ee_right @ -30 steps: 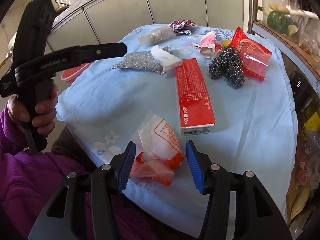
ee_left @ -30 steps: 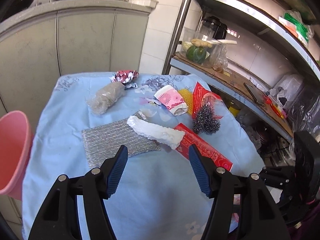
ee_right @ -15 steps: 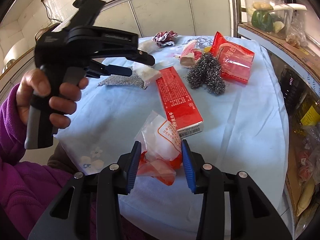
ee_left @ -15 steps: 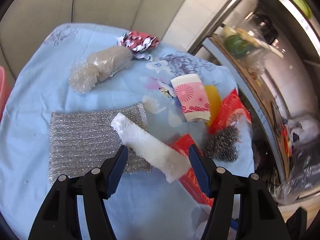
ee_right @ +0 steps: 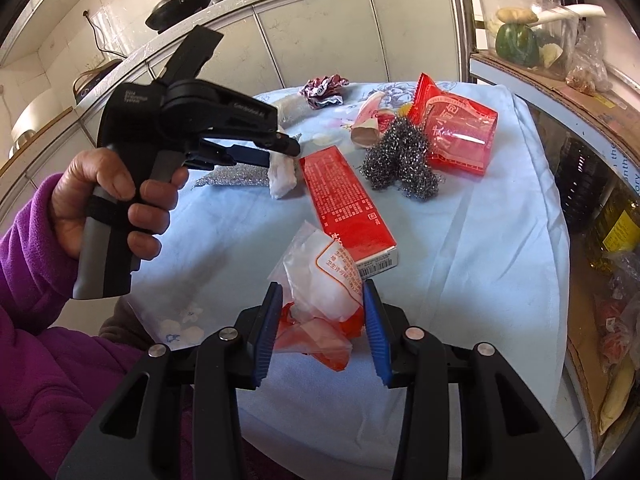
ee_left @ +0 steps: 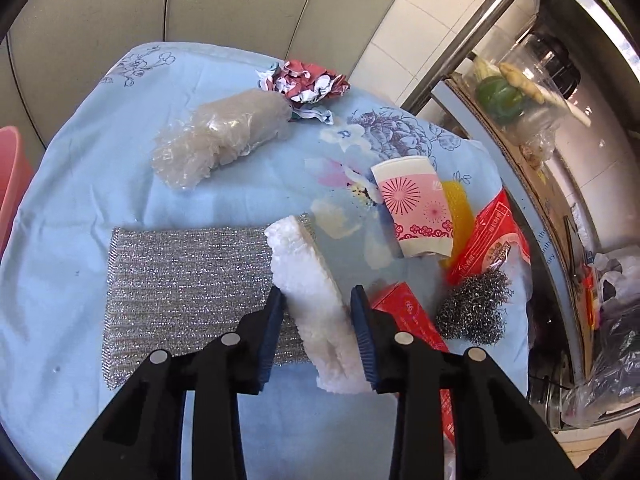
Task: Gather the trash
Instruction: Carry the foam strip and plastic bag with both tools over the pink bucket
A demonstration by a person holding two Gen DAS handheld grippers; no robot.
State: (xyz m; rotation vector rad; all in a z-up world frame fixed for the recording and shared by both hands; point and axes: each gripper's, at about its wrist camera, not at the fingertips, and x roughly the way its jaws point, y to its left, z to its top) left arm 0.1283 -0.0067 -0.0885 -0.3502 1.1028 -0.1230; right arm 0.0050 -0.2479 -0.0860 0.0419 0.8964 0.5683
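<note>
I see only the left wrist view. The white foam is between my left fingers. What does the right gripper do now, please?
Observer: The right gripper has a white and orange plastic wrapper between its pads, at the table's near edge.
Operator: How does my left gripper look from there?
Observer: The left gripper is closing, with the white foam between its jaws; a hand in a purple sleeve holds its handle.
Operator: I see only part of the red box.
Observer: The red box lies flat, its barcode end beside the wrapper.
</note>
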